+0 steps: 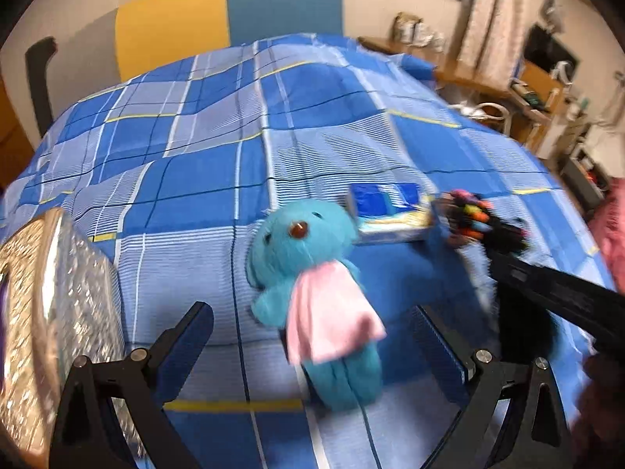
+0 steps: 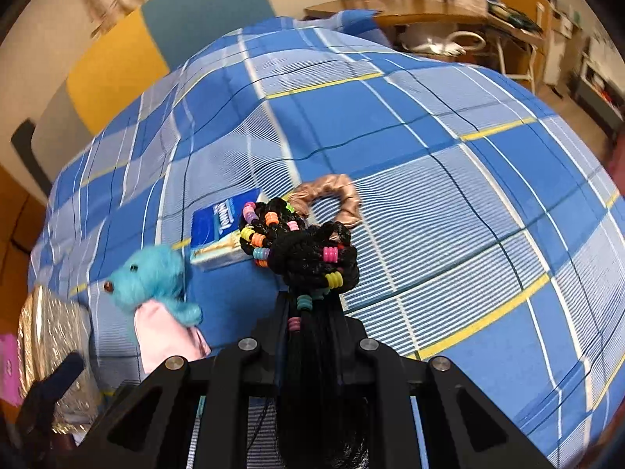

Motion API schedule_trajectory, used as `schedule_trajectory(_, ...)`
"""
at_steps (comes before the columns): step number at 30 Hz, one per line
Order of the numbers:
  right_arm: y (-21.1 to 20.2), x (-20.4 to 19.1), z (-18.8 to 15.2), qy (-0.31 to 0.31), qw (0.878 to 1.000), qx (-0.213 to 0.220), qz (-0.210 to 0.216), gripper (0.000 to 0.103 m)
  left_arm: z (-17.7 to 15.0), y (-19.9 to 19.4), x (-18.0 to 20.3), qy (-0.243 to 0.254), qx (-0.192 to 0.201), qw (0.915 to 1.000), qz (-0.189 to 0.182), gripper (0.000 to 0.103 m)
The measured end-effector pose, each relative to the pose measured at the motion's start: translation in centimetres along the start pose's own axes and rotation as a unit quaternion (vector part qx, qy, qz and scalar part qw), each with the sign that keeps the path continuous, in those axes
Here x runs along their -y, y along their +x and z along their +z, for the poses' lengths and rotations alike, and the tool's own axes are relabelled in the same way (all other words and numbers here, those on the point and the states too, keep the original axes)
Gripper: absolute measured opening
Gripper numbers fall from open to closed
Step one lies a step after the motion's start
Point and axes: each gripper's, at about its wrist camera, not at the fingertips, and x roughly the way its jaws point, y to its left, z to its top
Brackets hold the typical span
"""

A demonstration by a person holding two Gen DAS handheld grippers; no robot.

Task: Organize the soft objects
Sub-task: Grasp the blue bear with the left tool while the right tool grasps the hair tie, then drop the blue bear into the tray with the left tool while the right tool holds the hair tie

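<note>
Right wrist view, nearest: the right claw (image 2: pixel 312 312) is clamped tight on a black braided cord ornament (image 2: pixel 304 250) strung with coloured beads; its dark tassel hangs back between the fingers, and the knotted part stands just above the bed (image 2: pixel 488 203). Left wrist view, nearest: the left claw (image 1: pixel 312 336) is spread wide with nothing between its fingers (image 1: pixel 187 336), poised over a blue plush toy (image 1: pixel 308 269) wearing a pink cloth. The toy lies on its back on the blue checked bedspread, head pointing away. At the left edge stands a shiny silver-gold bag (image 1: pixel 58 312), beside the toy. Just beyond the toy's head lies a blue tissue pack (image 1: pixel 390 211), flat on the cover. Farther on, behind the ornament, a copper-coloured scrunchie (image 2: pixel 332 195) rests on the bedspread, near the tissue pack. Farthest: a yellow and teal headboard (image 1: pixel 234 11) at the bed's end, and a wooden desk (image 2: pixel 410 11) to the right.
</note>
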Motion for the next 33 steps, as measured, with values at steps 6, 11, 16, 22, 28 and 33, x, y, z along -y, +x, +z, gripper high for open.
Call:
schedule_trajectory(6, 0.3, 0.3, 0.3, 0.023, 0.999, -0.002, 0.023, 0.017, 0.6, 3.7, -0.7, -0.023, -0.018, 0.9994, 0.017, 0.098)
schedule_trajectory(11, 0.3, -0.4, 0.2, 0.013, 0.999, -0.001, 0.034, 0.017, 0.3, 5.1, -1.0, -0.028, -0.026, 0.9992, -0.012, 0.054)
schedule_trajectory(16, 0.0, -0.8, 0.2, 0.007, 0.999, 0.006, 0.041, 0.017, 0.7, 2.9, 0.1, 0.014, -0.009, 0.9996, -0.024, 0.036)
schedule_trajectory(22, 0.2, -0.6, 0.1, 0.008, 0.999, 0.003, 0.042, 0.017, 1.9, -2.2, -1.2, 0.014, 0.038, 0.9983, -0.041, 0.036)
schedule_trajectory(28, 0.3, -0.9, -0.2, 0.002, 0.998, 0.000, 0.057, 0.016, 3.1, -7.6, -5.8, -0.032, 0.066, 0.9960, -0.051, 0.036)
schedule_trajectory(33, 0.1, -1.7, -0.5, -0.018, 0.998, 0.006, 0.057, 0.016, 3.1, -11.4, -10.7, -0.053, 0.081, 0.9947, -0.035, 0.036)
